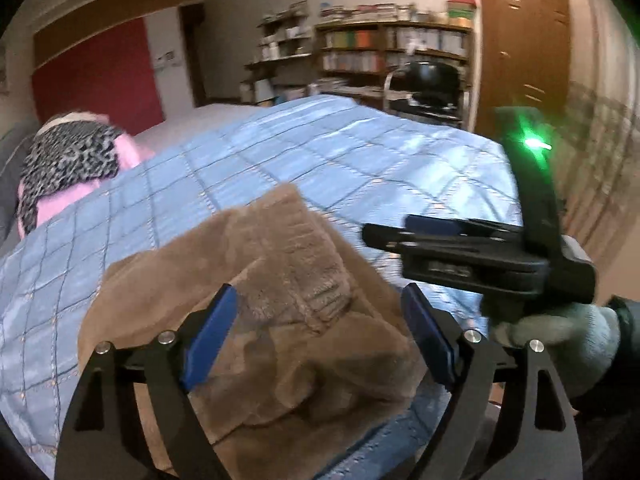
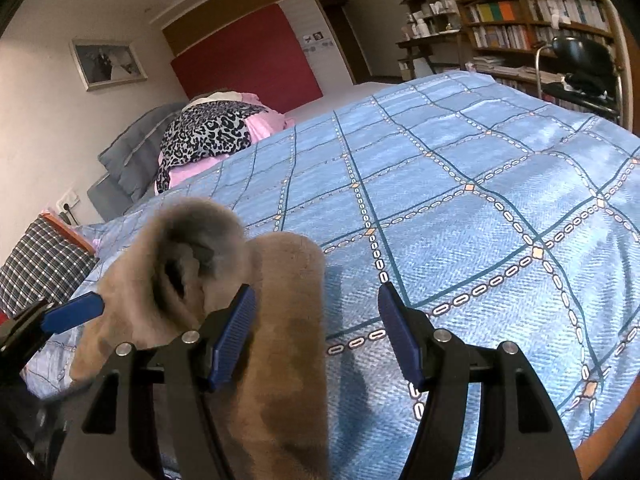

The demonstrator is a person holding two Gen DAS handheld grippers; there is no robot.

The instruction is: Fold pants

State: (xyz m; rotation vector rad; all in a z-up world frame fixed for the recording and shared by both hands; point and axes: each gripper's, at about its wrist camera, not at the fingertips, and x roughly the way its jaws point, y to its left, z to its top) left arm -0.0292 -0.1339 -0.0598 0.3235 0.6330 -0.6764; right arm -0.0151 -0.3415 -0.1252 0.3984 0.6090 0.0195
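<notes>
The brown fleece pants lie bunched in a folded heap on the blue quilted bed cover. My left gripper is open, its blue pads on either side of the heap, not clamped on it. My right gripper shows from the side to the right of the pants, held by a gloved hand. In the right wrist view the pants lie at the left, partly between the jaws of my right gripper, which is open. A blue fingertip of the left gripper pokes in at the far left.
A leopard-print and pink heap of clothes lies at the far end of the bed next to a grey duvet. A checked cushion sits left of the bed. Bookshelves, a black chair and a wooden door stand beyond.
</notes>
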